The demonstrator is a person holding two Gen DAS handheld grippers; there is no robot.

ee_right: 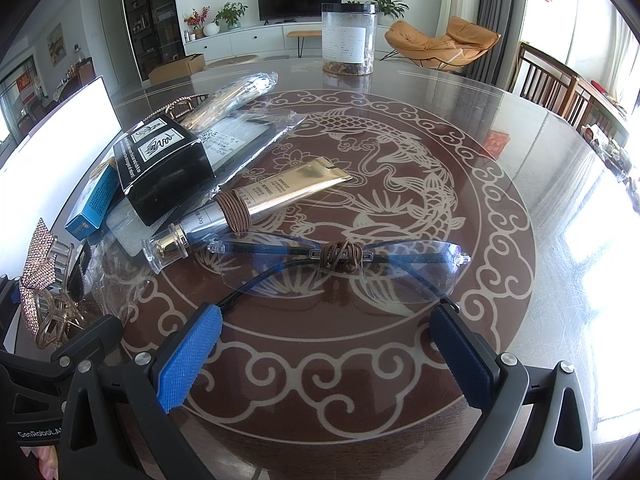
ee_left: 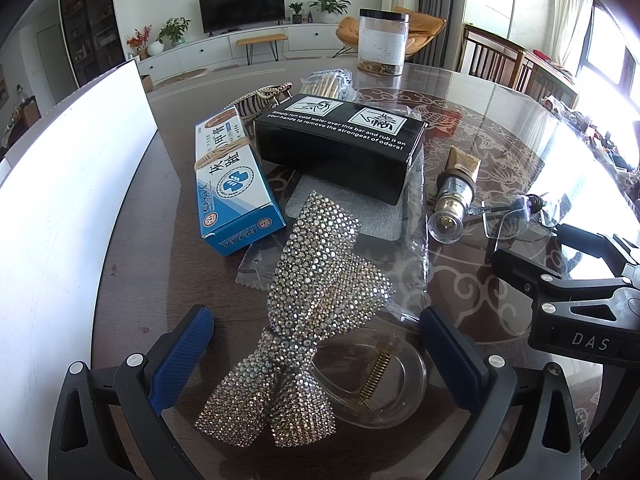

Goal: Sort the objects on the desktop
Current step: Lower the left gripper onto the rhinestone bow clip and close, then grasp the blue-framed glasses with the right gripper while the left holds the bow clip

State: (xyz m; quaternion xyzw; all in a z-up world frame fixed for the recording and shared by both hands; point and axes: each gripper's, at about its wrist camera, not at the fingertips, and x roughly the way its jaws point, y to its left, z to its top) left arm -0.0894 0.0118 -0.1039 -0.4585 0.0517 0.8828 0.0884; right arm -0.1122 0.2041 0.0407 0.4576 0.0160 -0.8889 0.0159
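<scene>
Black box (ee_left: 340, 148): the landmark; rigid, light by the look of it, takes a grip across its sides. Rhinestone bow hair clip (ee_left: 304, 320): nearer than the box, between the wide-open left gripper (ee_left: 316, 348); bumpy, best pinched mid-bow. Rimless glasses (ee_right: 340, 268): right of the box, before the wide-open right gripper (ee_right: 328, 344); fragile, take the bridge. Glass-topped table (ee_right: 500, 200): slick, living room behind.

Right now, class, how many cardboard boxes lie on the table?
2. The blue-and-white box lies at the left, the black box just right of it, on clear packaging. Others may be hidden behind them.
</scene>
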